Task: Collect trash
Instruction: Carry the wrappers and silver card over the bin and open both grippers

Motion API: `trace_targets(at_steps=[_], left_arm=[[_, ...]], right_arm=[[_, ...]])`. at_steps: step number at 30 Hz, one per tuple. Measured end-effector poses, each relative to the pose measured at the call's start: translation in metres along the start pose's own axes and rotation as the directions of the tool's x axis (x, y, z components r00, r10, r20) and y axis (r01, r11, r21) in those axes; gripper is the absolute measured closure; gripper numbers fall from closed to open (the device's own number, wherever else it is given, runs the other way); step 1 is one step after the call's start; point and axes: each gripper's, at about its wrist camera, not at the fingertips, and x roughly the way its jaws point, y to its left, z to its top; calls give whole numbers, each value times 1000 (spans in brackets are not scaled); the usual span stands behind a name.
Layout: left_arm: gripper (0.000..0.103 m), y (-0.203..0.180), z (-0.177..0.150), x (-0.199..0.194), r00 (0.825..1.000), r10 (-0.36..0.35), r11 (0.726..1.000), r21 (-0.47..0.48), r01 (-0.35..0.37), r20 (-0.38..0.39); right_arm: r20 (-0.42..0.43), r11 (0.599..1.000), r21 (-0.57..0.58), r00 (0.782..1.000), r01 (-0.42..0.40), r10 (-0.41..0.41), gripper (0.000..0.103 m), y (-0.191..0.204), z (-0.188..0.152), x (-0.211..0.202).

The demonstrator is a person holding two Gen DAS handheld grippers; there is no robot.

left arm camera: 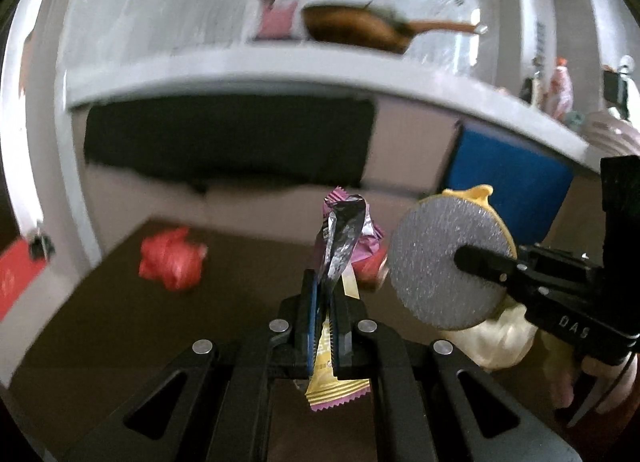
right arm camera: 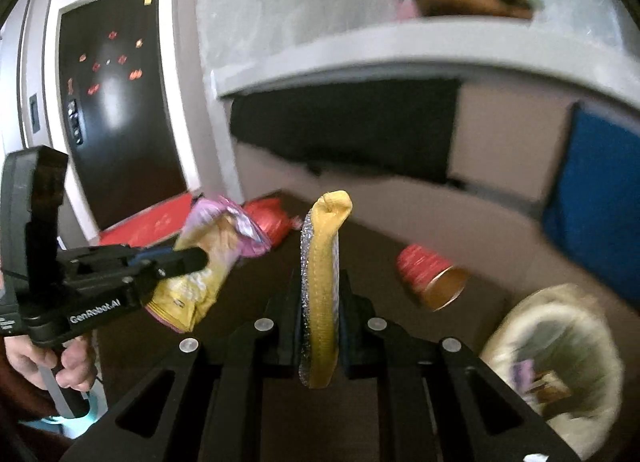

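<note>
My left gripper point(left arm camera: 324, 286) is shut on a crumpled snack wrapper point(left arm camera: 344, 229), purple and yellow with a silver inside, which sticks up above the fingers. From the right wrist view the same left gripper point(right arm camera: 196, 260) and wrapper point(right arm camera: 224, 229) hang above the dark table. My right gripper point(right arm camera: 320, 286) is shut on a round scouring pad point(right arm camera: 326, 229), yellow with a silvery grey face, seen edge-on. In the left wrist view that pad point(left arm camera: 424, 254) shows its grey face, pinched by the right gripper point(left arm camera: 472, 262). A crumpled red wrapper point(left arm camera: 172, 262) lies on the table point(left arm camera: 120, 322).
A red paper cup point(right arm camera: 428, 274) lies on its side on the table. A bin lined with a pale bag point(right arm camera: 500, 342) stands at the lower right with some wrappers inside. Behind are a white counter with a brown pan point(left arm camera: 352, 25), a blue panel point(left arm camera: 508, 181) and a black door point(right arm camera: 116, 101).
</note>
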Motion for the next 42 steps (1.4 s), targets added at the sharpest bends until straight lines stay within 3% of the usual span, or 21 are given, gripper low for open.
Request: trace_targets(at_steps=[10,19,30,42], left_arm=[[98,-92,42,-12,988,-102,990,107,89,115],[98,-146,49,1,977,-174,979,130,158,124],[98,-184,35,60,966,-258,960,119,254,23],[98,-193,4,139,952,-279,954,74,289,-124]], right_arm=[[142,985,29,975,171,-173,90,-50,17,-95],[171,959,66,944,274,-282,90,-86,17,-135],[117,925,116,920,361,-374,90,-131,-4,-137],[7,911,178,925,373,-380,90,-179,-35,-100]])
